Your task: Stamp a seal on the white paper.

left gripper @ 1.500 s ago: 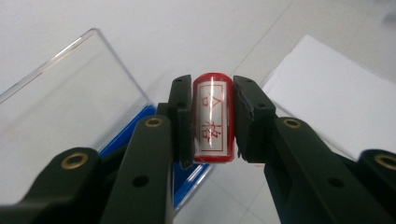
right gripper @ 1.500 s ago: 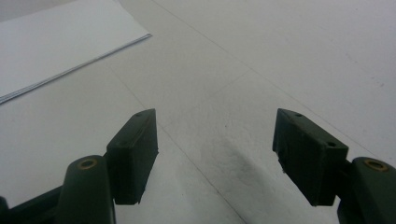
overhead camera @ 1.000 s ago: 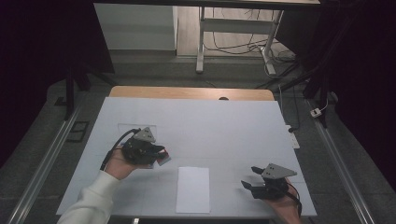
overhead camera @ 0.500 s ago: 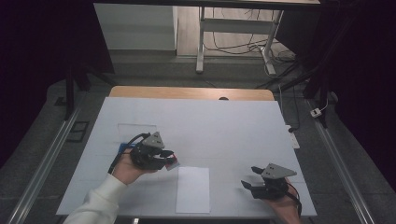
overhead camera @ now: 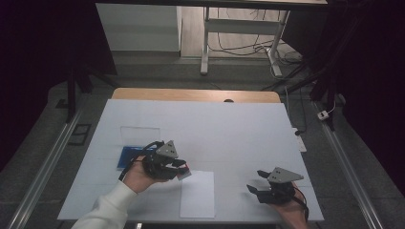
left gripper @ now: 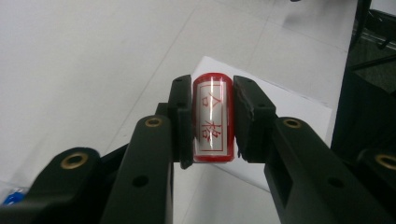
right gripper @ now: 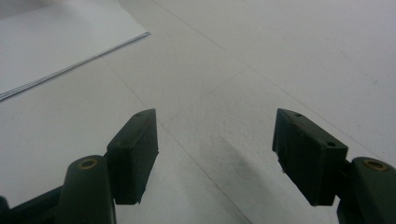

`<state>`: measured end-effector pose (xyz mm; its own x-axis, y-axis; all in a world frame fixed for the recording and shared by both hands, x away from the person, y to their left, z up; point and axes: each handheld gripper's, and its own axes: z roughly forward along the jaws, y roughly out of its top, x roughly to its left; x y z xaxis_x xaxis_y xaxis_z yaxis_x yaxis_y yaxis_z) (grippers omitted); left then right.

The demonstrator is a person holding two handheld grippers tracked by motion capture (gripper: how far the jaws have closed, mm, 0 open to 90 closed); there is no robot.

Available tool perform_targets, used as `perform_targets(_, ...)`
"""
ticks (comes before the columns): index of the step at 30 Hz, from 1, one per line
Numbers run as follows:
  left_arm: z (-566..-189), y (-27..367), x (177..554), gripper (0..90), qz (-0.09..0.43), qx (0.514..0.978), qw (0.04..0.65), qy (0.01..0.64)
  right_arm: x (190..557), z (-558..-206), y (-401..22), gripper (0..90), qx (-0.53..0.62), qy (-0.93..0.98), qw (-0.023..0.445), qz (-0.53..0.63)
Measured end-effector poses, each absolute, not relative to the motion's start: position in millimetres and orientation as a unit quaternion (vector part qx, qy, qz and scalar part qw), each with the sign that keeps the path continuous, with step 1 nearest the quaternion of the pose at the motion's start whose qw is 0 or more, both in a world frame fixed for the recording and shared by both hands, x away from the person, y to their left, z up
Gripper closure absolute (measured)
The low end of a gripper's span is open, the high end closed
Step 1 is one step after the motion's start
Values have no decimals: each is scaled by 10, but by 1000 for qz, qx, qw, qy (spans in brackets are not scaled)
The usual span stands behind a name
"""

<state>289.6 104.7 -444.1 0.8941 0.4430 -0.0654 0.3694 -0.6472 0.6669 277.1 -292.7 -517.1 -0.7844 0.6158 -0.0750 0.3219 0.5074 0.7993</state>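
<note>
My left gripper [left gripper: 212, 116] is shut on a red stamp [left gripper: 213, 117] whose white label carries red characters. In the high view the left gripper [overhead camera: 184, 171] holds the stamp [overhead camera: 185, 169] just above the left edge of a white sheet of paper [overhead camera: 197, 194] near the table's front. Behind the left hand lies a blue ink pad [overhead camera: 129, 155]. My right gripper [right gripper: 215, 154] stands open over bare table, with the paper's corner [right gripper: 60, 42] off to its upper left. In the high view the right gripper [overhead camera: 253, 183] rests at the front right, jaws toward the paper.
A clear lid or tray [overhead camera: 140, 133] lies on the white table [overhead camera: 224, 129] behind the ink pad. Beyond the table's wooden far edge [overhead camera: 191, 95] stand a desk frame and cables on the floor. Metal rails run along both sides.
The left hand has carried the stamp rightward from over the ink pad to the paper's left edge, uncovering the blue pad. The right gripper has stayed put.
</note>
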Motion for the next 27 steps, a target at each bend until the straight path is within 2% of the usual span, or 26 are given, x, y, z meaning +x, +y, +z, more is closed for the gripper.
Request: perform_targets(27, -4697, 540, 2831, 704, 22, 929, 319, 187, 2773, -5179, -2938, 312, 275, 853, 177, 406)
